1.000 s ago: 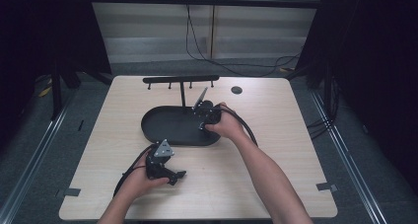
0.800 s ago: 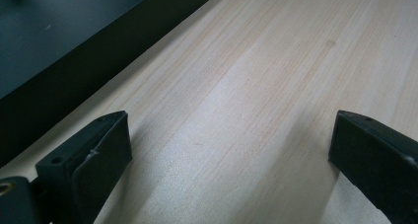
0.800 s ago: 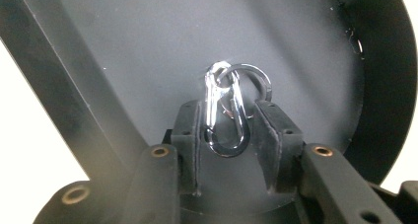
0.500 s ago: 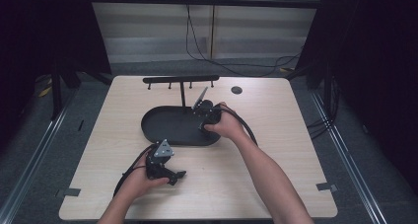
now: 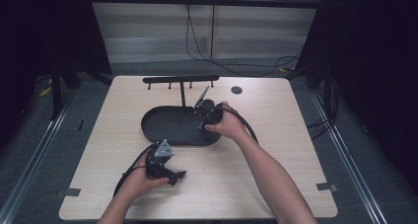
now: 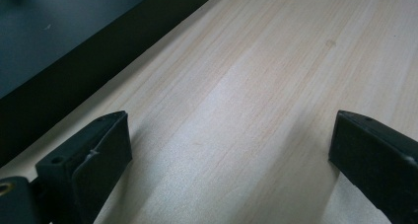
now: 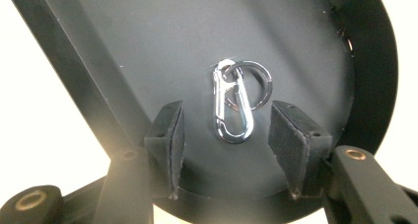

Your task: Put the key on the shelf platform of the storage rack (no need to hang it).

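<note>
Item: shiny silver metal carabiner clip (image 7: 231, 103) with a dark split ring, flat on the floor of the black oval tray (image 7: 148, 46).

Position: right hand-held gripper (image 7: 226, 140) directly over it, jaws apart, straddling its long axis.

Left hand-held gripper (image 6: 226, 155): jaws wide, on the pale wooden tabletop (image 5: 276, 135), farther off.

In your right gripper view, a silver carabiner (image 7: 231, 105) lies flat on the floor of the black oval tray (image 7: 148, 46), just below the frame's centre. You see it closed and polished, its long axis running up the frame. A thin metal key ring (image 7: 263, 78) is looped through its upper end, lying to its right.
</note>
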`<state>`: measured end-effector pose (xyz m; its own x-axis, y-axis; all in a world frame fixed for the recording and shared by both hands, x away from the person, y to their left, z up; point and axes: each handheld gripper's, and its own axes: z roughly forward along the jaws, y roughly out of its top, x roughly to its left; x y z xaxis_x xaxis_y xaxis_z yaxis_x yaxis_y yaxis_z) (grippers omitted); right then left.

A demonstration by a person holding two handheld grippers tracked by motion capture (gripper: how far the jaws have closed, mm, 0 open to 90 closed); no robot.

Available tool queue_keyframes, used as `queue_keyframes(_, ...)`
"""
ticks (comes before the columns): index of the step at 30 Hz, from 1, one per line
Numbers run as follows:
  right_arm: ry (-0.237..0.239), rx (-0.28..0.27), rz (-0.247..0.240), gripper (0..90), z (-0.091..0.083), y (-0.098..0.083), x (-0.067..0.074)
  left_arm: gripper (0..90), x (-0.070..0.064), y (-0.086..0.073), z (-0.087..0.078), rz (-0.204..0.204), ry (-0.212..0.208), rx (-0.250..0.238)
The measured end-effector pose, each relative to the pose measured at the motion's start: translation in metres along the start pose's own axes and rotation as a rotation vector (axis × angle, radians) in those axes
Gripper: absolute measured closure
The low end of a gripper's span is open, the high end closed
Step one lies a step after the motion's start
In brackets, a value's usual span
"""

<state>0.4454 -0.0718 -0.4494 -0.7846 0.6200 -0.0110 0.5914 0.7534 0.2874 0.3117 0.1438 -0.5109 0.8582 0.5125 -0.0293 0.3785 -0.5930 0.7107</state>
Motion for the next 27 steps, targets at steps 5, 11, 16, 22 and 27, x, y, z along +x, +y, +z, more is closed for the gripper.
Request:
queue_keyframes(5,0.007,-0.012,0.009,43.9,-0.006,-0.002,0.002,2.1,0.0,0.0,0.0,0.0,0.0,0.0)
queue_keyframes(11,0.015,-0.017,0.021,40.2,-0.014,-0.007,0.001,2.1,0.0,0.0,0.0,0.0,0.0,0.0)
queue_keyframes(16,0.029,-0.016,0.025,38.6,-0.018,-0.011,0.001,2.1,0.0,0.0,0.0,0.0,-0.001,0.001)
queue_keyframes(22,0.037,-0.026,0.028,38.0,-0.022,-0.017,0.002,2.1,0.0,0.0,0.0,0.0,0.0,0.0)
queue_keyframes(27,0.039,-0.036,0.023,37.8,-0.028,-0.021,0.002,2.1,0.0,0.0,0.0,0.0,0.0,0.0)
